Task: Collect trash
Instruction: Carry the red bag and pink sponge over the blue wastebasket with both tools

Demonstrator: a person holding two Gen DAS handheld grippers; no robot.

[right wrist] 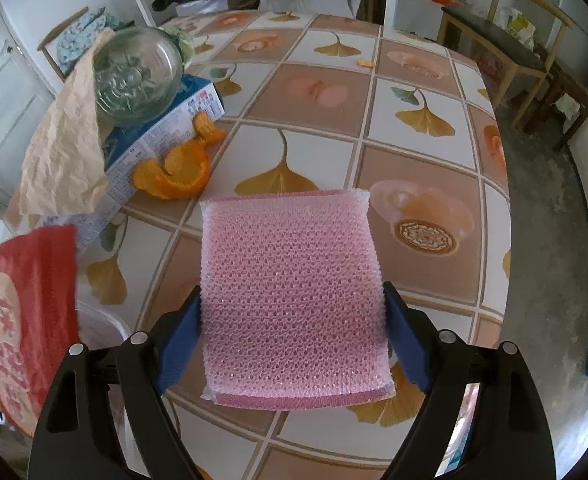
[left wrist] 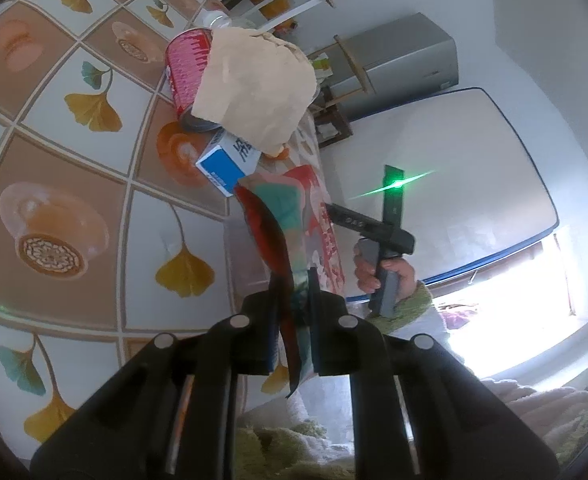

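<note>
Left gripper (left wrist: 294,320) jaws pinching the red printed plastic wrapper (left wrist: 289,216), right gripper (right wrist: 291,320) jaws clamped on the pink foam mesh pad (right wrist: 289,280) over the tiled-pattern tabletop (right wrist: 426,152), with orange peel (right wrist: 177,172), crumpled brown paper (right wrist: 61,152) and blue-and-white carton (right wrist: 165,128) uncollected there.

Pink sponge (right wrist: 294,300) looks rough, netted; beside it the desk (right wrist: 426,160) cover is glossy; paper bag (right wrist: 59,152) matt, crumpled; jar (right wrist: 135,76) clear glass.

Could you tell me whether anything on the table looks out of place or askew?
Yes: the glass jar lies tipped on its side on top of the blue box, half wrapped in crumpled paper, and orange peel is scattered beside them.
</note>
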